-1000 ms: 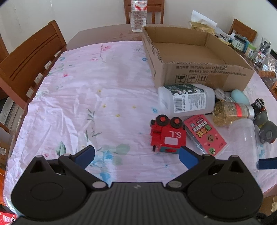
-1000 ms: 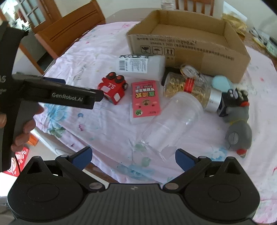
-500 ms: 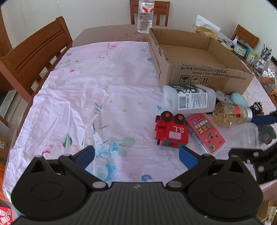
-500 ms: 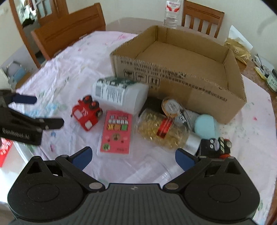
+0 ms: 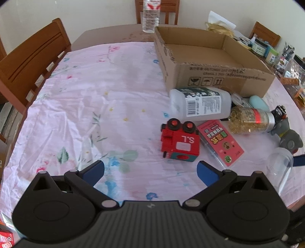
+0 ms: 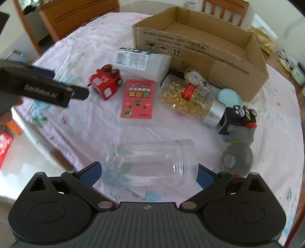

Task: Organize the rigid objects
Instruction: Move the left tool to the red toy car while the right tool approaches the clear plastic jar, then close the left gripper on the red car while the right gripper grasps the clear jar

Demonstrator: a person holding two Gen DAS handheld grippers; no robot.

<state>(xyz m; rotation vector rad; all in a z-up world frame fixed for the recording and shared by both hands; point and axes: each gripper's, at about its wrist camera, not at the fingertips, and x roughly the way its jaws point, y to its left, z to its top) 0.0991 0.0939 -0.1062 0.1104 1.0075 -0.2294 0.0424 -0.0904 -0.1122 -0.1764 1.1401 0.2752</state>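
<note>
An open cardboard box (image 5: 219, 76) (image 6: 200, 49) stands at the far side of the table. In front of it lie a white bottle (image 5: 200, 104) (image 6: 141, 61), a red toy train (image 5: 180, 143) (image 6: 105, 82), a pink card pack (image 5: 220, 140) (image 6: 138, 101), a jar of gold capsules (image 5: 249, 119) (image 6: 188, 97), a grey toy figure (image 5: 287, 135) (image 6: 238, 148) and a clear empty jar (image 6: 152, 162) (image 5: 280, 166) on its side. My left gripper (image 5: 150, 170) is open, just short of the train. My right gripper (image 6: 148, 172) is open, its fingers either side of the clear jar.
A pink floral cloth (image 5: 95, 114) covers the table. Wooden chairs (image 5: 32, 63) stand at the left and far sides. A water bottle (image 5: 151, 15) stands behind the box. Small jars and clutter (image 5: 276, 53) crowd the far right. The left gripper's body (image 6: 43, 89) shows in the right view.
My right gripper has dropped back towards the near edge and now straddles the clear jar. My left gripper has edged closer to the red train. Both stay open.
</note>
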